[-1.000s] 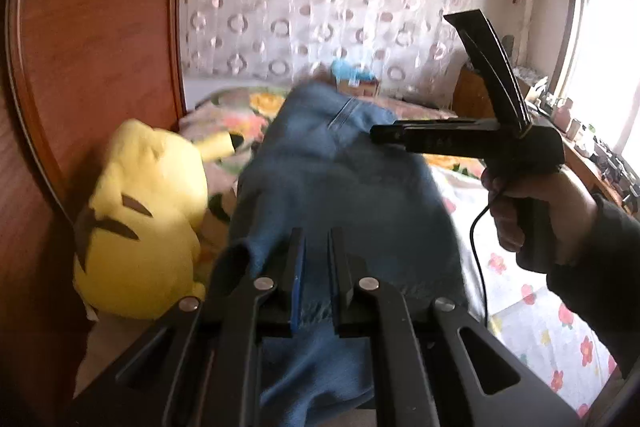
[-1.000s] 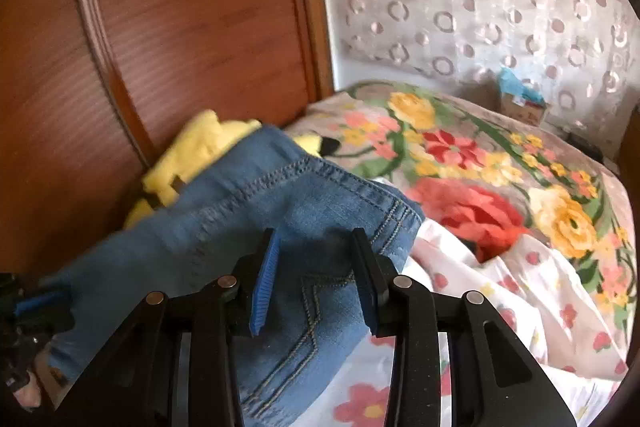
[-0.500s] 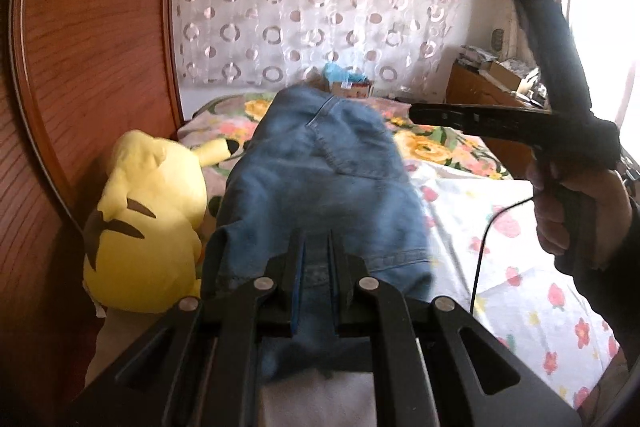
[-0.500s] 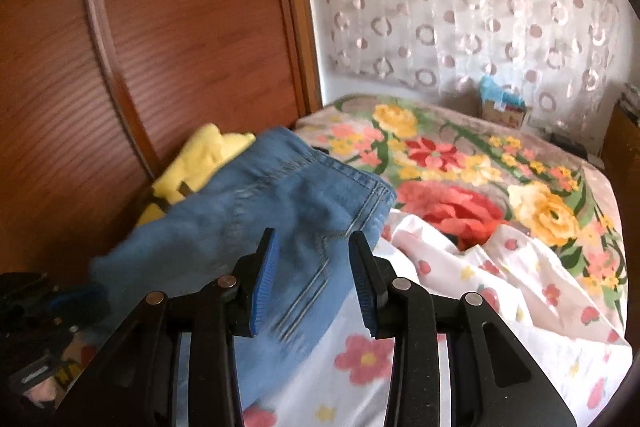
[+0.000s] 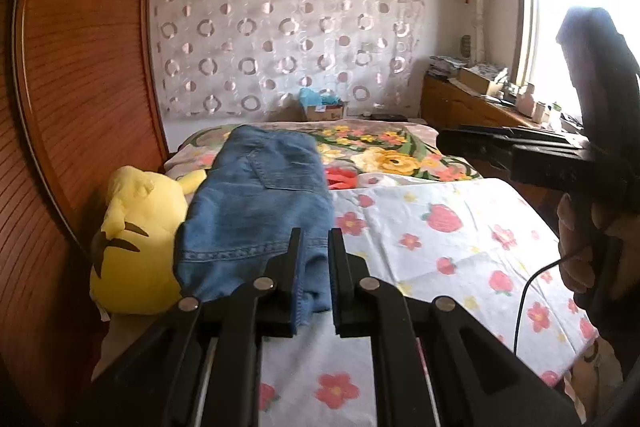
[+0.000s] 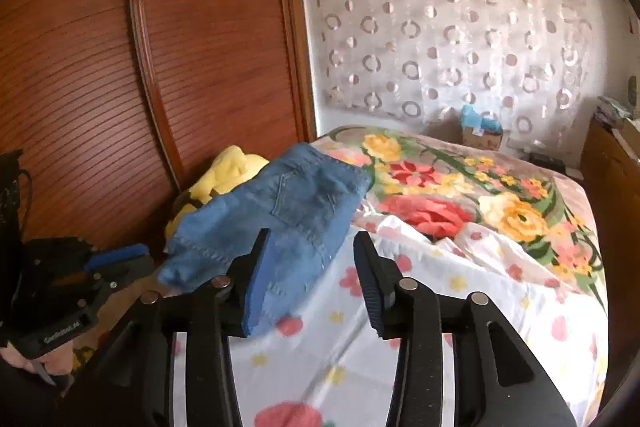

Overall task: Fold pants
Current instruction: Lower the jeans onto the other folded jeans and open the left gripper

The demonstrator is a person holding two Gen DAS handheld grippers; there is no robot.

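Observation:
The folded blue jeans [image 5: 260,203] lie on the bed along its left side, beside a yellow plush toy; in the right wrist view the jeans [image 6: 288,215] sit just ahead of the fingers. My left gripper [image 5: 313,267] is narrowly open, its tips at the near hem of the jeans, with cloth showing between the jaws. My right gripper [image 6: 312,271] is open and empty, pulled back above the sheet. The right gripper also shows in the left wrist view [image 5: 456,141], held in a hand.
A yellow plush toy [image 5: 136,239] lies against the wooden wardrobe [image 5: 80,107] at left. The bed has a white floral sheet [image 5: 440,247] and a flowered quilt [image 6: 460,195]. A wooden dresser [image 5: 472,107] stands far right under the window.
The jeans have come down flat on the bed. Both grippers have drawn back from them; the right one opened wider and moved away to the right.

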